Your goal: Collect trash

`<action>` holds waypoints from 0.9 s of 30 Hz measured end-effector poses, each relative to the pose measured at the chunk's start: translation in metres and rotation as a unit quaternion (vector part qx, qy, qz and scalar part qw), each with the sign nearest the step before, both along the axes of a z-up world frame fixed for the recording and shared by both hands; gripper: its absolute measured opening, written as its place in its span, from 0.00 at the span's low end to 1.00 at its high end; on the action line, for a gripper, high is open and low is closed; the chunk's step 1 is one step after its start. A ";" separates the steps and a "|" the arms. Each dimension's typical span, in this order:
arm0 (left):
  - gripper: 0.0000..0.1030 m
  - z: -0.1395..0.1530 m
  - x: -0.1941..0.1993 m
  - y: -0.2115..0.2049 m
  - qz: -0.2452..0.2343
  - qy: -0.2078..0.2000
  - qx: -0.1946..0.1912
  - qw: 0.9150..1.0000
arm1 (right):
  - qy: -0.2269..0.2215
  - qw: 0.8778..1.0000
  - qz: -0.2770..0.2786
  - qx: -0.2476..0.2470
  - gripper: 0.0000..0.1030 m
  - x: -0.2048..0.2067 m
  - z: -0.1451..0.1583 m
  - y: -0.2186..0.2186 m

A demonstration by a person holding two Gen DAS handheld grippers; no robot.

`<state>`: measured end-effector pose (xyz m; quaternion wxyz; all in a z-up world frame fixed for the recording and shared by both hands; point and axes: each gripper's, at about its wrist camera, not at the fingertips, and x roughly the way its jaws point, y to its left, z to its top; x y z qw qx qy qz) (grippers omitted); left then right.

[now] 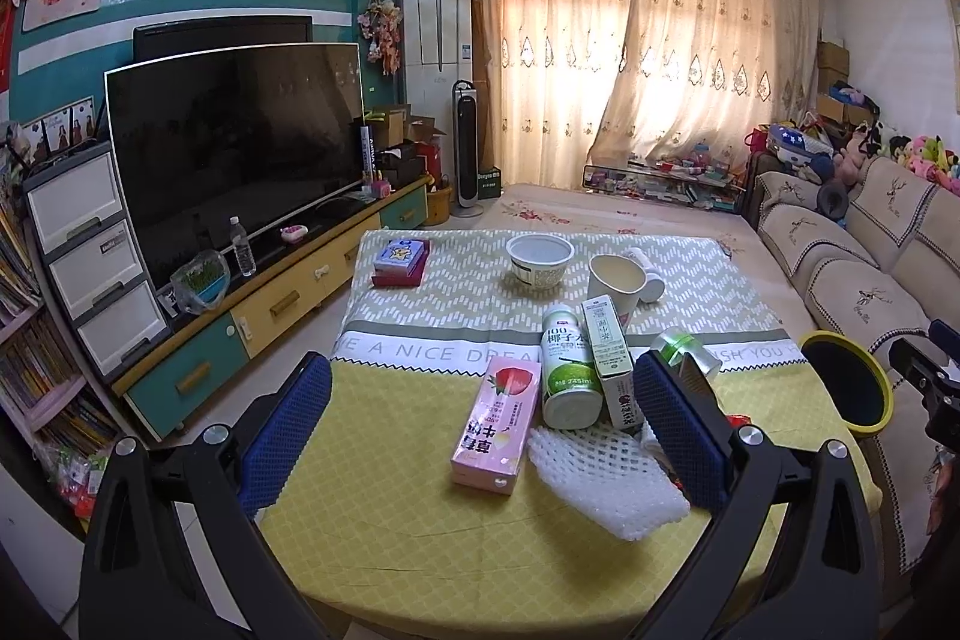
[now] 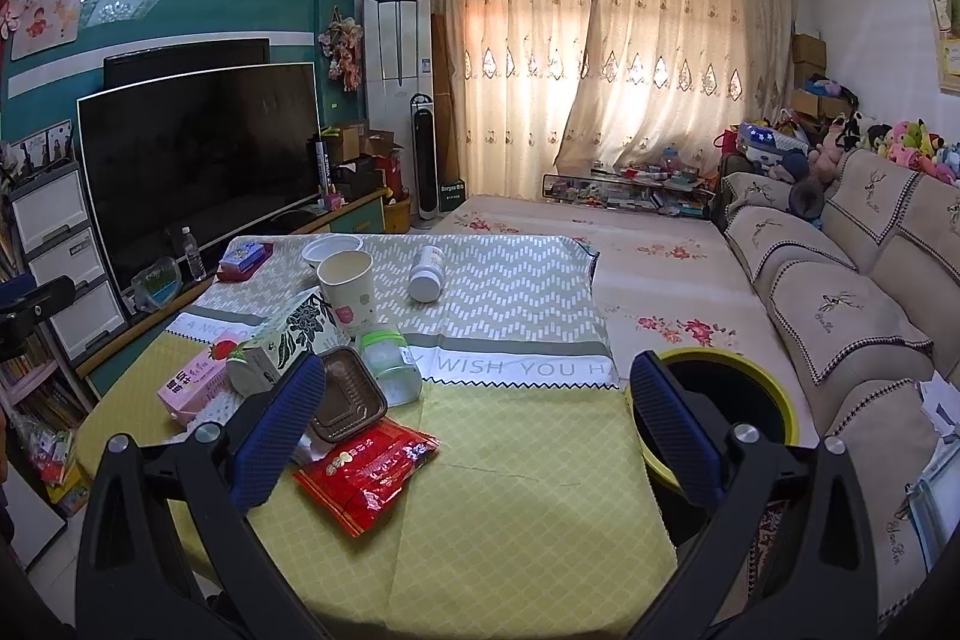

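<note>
Both claws stood spread wide with nothing between their blue pads: the left gripper (image 1: 483, 421) hovered low over the near edge of the table (image 1: 420, 538), straddling the white foam net (image 1: 606, 478) and the pink strawberry milk carton (image 1: 498, 430), while the right gripper (image 2: 477, 421) hung level above the near right part of the table, its left finger just beside the red snack wrapper (image 2: 366, 466) and the brown plastic tray (image 2: 348, 403). Just off the table's right edge stood the yellow-rimmed bin (image 2: 780, 400), the likely home for the rubbish, close to the right claw. Further in lay the coconut drink bottle (image 1: 567, 376), a tall tea carton (image 1: 612, 370) and a clear green-lidded jar (image 2: 390, 364); toward the far edge were a paper cup (image 2: 351, 289), a white bowl (image 1: 539, 259) and a toppled white bottle (image 2: 427, 271). A good start, I judge, would be the nearest light piece: close squarely on the wrapper or net, lift clear of its neighbours, and carry it over the bin's mouth before letting go.
</note>
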<state>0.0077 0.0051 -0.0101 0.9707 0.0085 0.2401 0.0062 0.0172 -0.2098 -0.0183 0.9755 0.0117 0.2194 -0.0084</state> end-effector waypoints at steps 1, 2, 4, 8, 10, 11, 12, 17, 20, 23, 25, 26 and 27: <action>0.96 0.000 0.001 0.000 0.000 0.001 0.000 1.000 | 0.000 1.000 0.000 0.001 0.94 0.002 0.000 0.001; 0.96 -0.001 0.002 0.000 -0.001 0.002 0.000 1.000 | 0.002 1.000 0.000 0.000 0.94 0.002 0.000 0.000; 0.96 -0.002 0.002 -0.002 -0.003 0.003 0.000 1.000 | 0.004 1.000 0.000 0.000 0.94 0.003 -0.001 0.002; 0.96 -0.004 0.003 -0.005 -0.005 0.006 0.004 1.000 | 0.007 1.000 0.001 0.001 0.94 0.005 -0.002 0.002; 0.96 -0.005 0.003 -0.006 -0.007 0.007 0.005 1.000 | 0.007 1.000 0.000 0.001 0.94 0.005 -0.002 0.002; 0.96 -0.005 0.003 -0.006 -0.007 0.007 0.005 1.000 | 0.007 1.000 0.001 0.001 0.94 0.005 -0.002 0.002; 0.96 -0.004 0.002 -0.006 -0.007 0.007 0.005 1.000 | 0.007 1.000 0.001 0.001 0.94 0.005 -0.002 0.001; 0.96 -0.004 0.002 -0.005 -0.010 0.009 0.002 1.000 | 0.007 1.000 0.001 0.001 0.94 0.005 -0.003 0.002; 0.96 -0.006 0.003 -0.006 -0.009 0.010 0.002 1.000 | 0.007 1.000 0.001 0.001 0.94 0.005 -0.003 0.002; 0.96 -0.007 0.004 -0.006 -0.009 0.012 0.003 1.000 | 0.010 1.000 0.002 0.000 0.94 0.006 -0.004 0.002; 0.96 -0.008 0.005 -0.007 -0.009 0.013 0.004 1.000 | 0.011 1.000 0.003 0.000 0.94 0.008 -0.006 0.003; 0.96 -0.008 0.005 -0.008 -0.009 0.013 0.005 1.000 | 0.011 1.000 0.003 0.000 0.94 0.008 -0.007 0.003; 0.96 -0.008 0.005 -0.007 -0.010 0.013 0.004 1.000 | 0.012 1.000 0.003 0.000 0.94 0.009 -0.008 0.003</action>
